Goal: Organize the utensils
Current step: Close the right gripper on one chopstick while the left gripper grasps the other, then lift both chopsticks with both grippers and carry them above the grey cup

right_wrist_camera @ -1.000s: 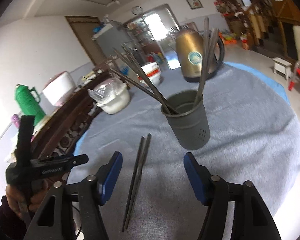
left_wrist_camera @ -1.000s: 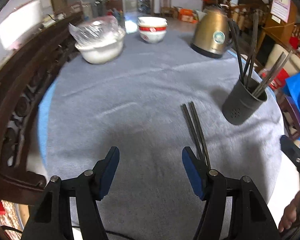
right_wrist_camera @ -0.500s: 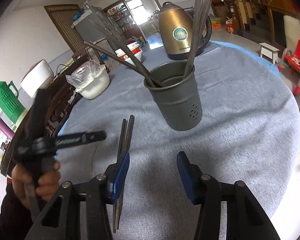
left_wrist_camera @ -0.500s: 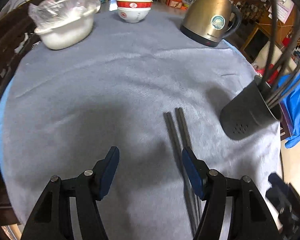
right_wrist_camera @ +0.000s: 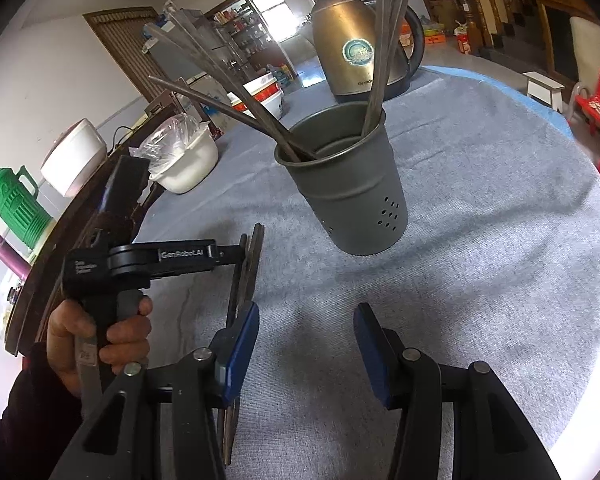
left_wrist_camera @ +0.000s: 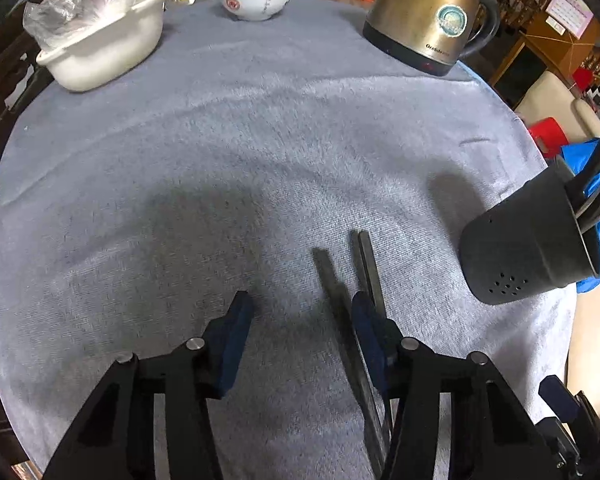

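Grey cloth lies bare ahead of you; the holder stands near the right edge. Your left gripper, jaws just closing, brackets one chopstick unpinched; right gripper hangs empty, half-open.

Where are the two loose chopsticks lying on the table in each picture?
Left wrist view: the chopsticks lie low, right of middle, by the left claw's right finger.
Right wrist view: the chopsticks lie left of middle, above the right claw's left finger.
Shared landmark: the grey holder to their right.
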Demonstrator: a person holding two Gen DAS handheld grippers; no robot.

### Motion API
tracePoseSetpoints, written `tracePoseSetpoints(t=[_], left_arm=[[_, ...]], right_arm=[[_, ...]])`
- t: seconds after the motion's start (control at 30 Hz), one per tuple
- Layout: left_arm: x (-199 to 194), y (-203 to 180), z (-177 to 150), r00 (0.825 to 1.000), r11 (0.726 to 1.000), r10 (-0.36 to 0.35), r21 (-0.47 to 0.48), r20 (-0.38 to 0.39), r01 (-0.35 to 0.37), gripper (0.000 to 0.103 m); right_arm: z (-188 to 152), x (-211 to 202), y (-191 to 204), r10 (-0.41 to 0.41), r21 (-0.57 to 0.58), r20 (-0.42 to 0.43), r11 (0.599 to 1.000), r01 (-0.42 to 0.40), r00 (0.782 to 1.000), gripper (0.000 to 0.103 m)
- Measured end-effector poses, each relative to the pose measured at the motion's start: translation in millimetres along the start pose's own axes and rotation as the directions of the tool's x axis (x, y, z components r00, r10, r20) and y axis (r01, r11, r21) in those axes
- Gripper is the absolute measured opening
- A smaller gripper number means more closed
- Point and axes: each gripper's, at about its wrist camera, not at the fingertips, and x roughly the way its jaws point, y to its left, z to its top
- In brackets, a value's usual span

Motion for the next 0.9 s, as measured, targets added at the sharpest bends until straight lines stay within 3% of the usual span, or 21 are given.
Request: tracePoseSetpoints(t=[0.07, 0.27, 0.6, 0.9], left_arm=[[1, -1, 2, 1.000, 1.000, -0.021, 0.004, -0.003, 0.021, 0.046], [2, 0, 2, 0.999, 0.998, -0.044, 0.035, 0.003, 0.044, 0.014], [-18, 31, -22, 1.000, 0.993, -0.025, 0.118, 0.004, 0.025, 0.007], [-37, 78, -31, 0.999, 0.999, -0.037, 0.013, 0.014, 0.037, 0.008]], right_arm=[[-1, 0, -1, -0.001, 0.006, 0.000, 1.000, 0.001, 1.000, 0.053], [-1, -3, 5, -0.006, -0.011, 0.003, 1.000, 0.006, 1.000, 0.053], [1, 11, 36, 0.008, -0.110, -0.048, 0.994, -0.013, 0.999, 0.053], [27, 79, 91, -0.079, -0.302, -0.110, 0.952, 0.043, 0.991, 0.053]])
